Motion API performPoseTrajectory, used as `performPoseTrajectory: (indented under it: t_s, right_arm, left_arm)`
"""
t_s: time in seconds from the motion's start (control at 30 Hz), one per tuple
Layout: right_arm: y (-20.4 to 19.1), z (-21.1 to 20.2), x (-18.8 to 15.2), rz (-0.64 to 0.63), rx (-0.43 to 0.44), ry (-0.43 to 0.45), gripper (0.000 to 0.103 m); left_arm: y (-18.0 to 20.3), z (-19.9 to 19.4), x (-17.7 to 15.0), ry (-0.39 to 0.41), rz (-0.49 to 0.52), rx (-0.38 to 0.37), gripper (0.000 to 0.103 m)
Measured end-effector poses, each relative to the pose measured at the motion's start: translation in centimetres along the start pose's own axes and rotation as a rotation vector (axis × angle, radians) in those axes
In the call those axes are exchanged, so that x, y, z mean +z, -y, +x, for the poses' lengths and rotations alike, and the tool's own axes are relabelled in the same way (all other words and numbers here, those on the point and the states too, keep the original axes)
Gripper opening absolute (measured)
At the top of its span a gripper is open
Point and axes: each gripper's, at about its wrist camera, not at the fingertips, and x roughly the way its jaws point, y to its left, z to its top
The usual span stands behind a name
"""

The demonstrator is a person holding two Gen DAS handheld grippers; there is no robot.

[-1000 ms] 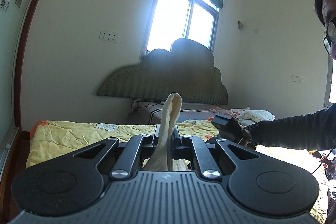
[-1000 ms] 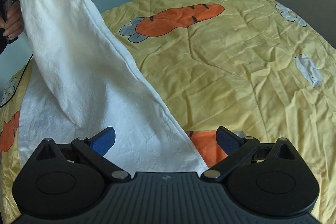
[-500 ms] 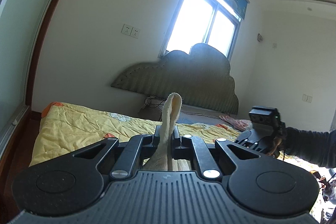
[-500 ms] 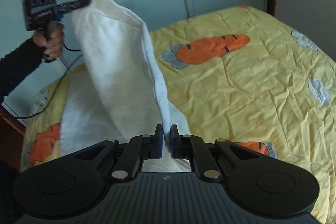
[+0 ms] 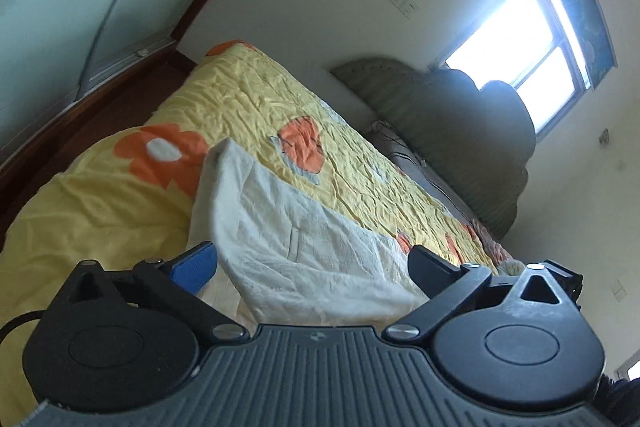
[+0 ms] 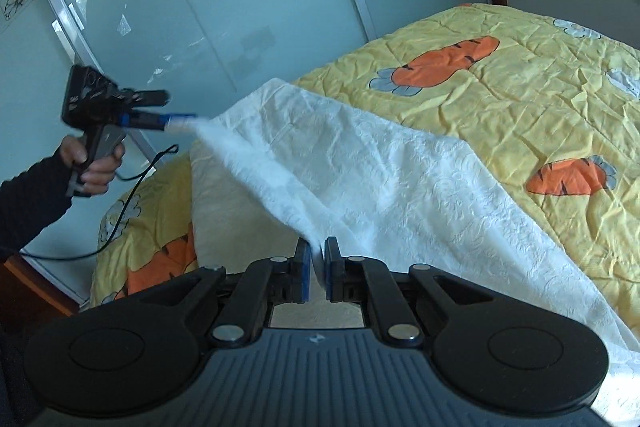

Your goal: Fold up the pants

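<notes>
Right tool clamps the limp white pants; left tool, jaws just sprung apart, could regrip the nine-o'clock hem.

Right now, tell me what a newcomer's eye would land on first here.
The white pants, draped over the yellow carrot-print quilt, stand out most. The right tongs are shut on their near edge; the left tongs have just been opening, with the cloth loose between the spread fingers.

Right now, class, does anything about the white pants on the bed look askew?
Yes: the white pants hang slanted. The right gripper pinches one edge; the left gripper, jaws just opened, holds nothing.
</notes>
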Motion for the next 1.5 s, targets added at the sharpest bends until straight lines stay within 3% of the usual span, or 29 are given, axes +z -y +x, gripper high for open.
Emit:
performPoseTrajectory:
  t_s: [0.17, 0.3, 0.4, 0.53, 0.6, 0.67, 0.73, 0.87, 1.0, 1.03, 1.2, 1.23, 1.27, 1.3, 1.37, 1.43, 1.5]
  right_arm:
    - [-0.4, 0.4, 0.6, -0.004, -0.035, 0.007, 0.006]
    - [-0.5, -0.4, 0.9, 0.028, -0.031, 0.038, 0.006]
    - [-0.9, -0.9, 1.1, 0.024, -0.039, 0.045, 0.006]
    - [-1.8, -1.4, 1.0, 0.009, -0.057, 0.049, 0.006]
    - [-2.2, -1.5, 0.7, 0.004, -0.067, 0.052, 0.006]
    - [-2.5, -1.6, 0.5, 0.001, -0.077, 0.055, 0.006]
    - [-3.5, -1.9, 0.2, -0.022, -0.095, 0.046, 0.006]
    - [-7.3, -1.2, -3.0, -0.126, -0.135, -0.040, 0.006]
    - [-7.5, 1.4, -5.8, -0.088, -0.141, -0.084, 0.006]
    - [-7.4, 1.7, -5.9, -0.078, -0.144, -0.079, 0.006]
    - [-6.9, 2.6, -6.4, -0.056, -0.145, -0.100, 0.006]
    - [-6.8, 2.7, -6.5, -0.045, -0.141, -0.101, 0.006]
    - [-6.7, 2.7, -6.5, -0.039, -0.137, -0.097, 0.006]
    - [-6.6, 2.6, -6.5, -0.032, -0.133, -0.093, 0.006]
    - [-6.5, 2.5, -6.6, -0.024, -0.130, -0.085, 0.006]
    - [-6.4, 2.4, -6.5, -0.017, -0.129, -0.079, 0.006]
    - [-6.5, 2.3, -6.5, -0.013, -0.130, -0.072, 0.006]
  left_arm:
    - [-0.2, -4.9, -3.4, 0.070, -0.255, -0.045, 0.102]
    - [0.5, -4.0, -6.0, 0.052, -0.449, -0.057, 0.101]
    - [0.9, -2.0, -6.4, 0.027, -0.507, -0.031, 0.098]
    - [0.9, 0.1, -4.9, 0.051, -0.477, 0.037, 0.097]
    - [0.5, 1.3, -4.1, 0.057, -0.465, 0.079, 0.082]
    - [0.6, 2.4, -3.1, 0.051, -0.379, 0.116, 0.005]
    - [1.4, 2.9, -2.1, 0.052, -0.305, 0.175, 0.005]
    - [4.6, 1.5, -0.8, 0.110, -0.113, 0.164, 0.005]
    - [2.0, 4.0, -2.7, -0.049, -0.105, 0.341, 0.005]
    - [1.1, 4.2, -3.3, -0.079, -0.125, 0.361, 0.010]
    - [1.0, 1.9, -4.2, -0.094, -0.141, 0.320, 0.038]
    - [1.6, 1.5, -4.2, -0.103, -0.143, 0.327, 0.056]
    - [2.4, 1.0, -4.3, -0.108, -0.133, 0.336, 0.066]
    - [3.4, 0.4, -4.6, -0.106, -0.113, 0.320, 0.066]
    - [5.6, -0.4, -5.5, -0.102, -0.108, 0.215, 0.067]
    - [7.5, 0.0, -7.3, -0.103, -0.174, 0.075, 0.075]
    - [9.0, 2.1, -9.1, -0.139, -0.246, -0.006, 0.078]
